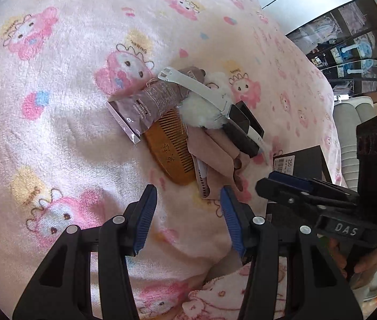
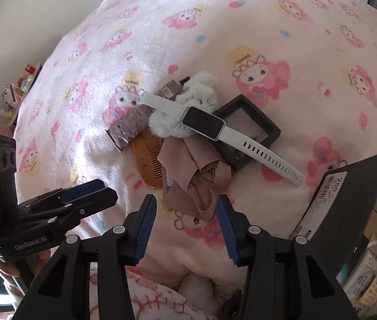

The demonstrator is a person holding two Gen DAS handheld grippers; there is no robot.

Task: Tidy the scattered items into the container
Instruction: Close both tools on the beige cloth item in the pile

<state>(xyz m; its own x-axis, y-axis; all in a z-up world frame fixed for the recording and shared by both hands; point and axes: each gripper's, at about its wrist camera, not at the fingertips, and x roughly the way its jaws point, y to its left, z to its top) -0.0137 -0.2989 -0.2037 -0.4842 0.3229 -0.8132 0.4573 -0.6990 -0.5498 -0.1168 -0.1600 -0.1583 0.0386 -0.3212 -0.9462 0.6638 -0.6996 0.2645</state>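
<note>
Nearest to me, my left gripper [image 1: 188, 210] hangs over the pink cartoon-print blanket [image 1: 55, 138] with its blue-padded jaws apart and nothing between them. My right gripper [image 2: 185, 222] is the same, jaws spread and empty, their tips just short of the crumpled pink cloth [image 2: 196, 176].

Beside the right gripper sits the black box [image 2: 353, 194], open at the top, with a white barcode label on its wall. I cannot make out anything inside it. From the left camera only a corner of that box [image 1: 305, 160] shows, behind the right gripper.

Just past the jaws lies the pile, all heaped and touching: the cloth, a wooden comb [image 1: 169, 149] partly under it, and a mauve tube [image 1: 145, 106] lying over the comb's far end. A white fluffy toy [image 2: 188, 109] rests on top, and a white-strapped smartwatch [image 2: 204, 118] lies across it, one strap running out towards the box. Under the watch is a flat black frame [image 2: 255, 125].

The right camera shows the frame whole; the left sees it edge-on. Only the left camera shows a dark cabinet [image 1: 348, 34] beyond the bed. Only the right shows clutter [image 2: 20, 88] by the wall.
</note>
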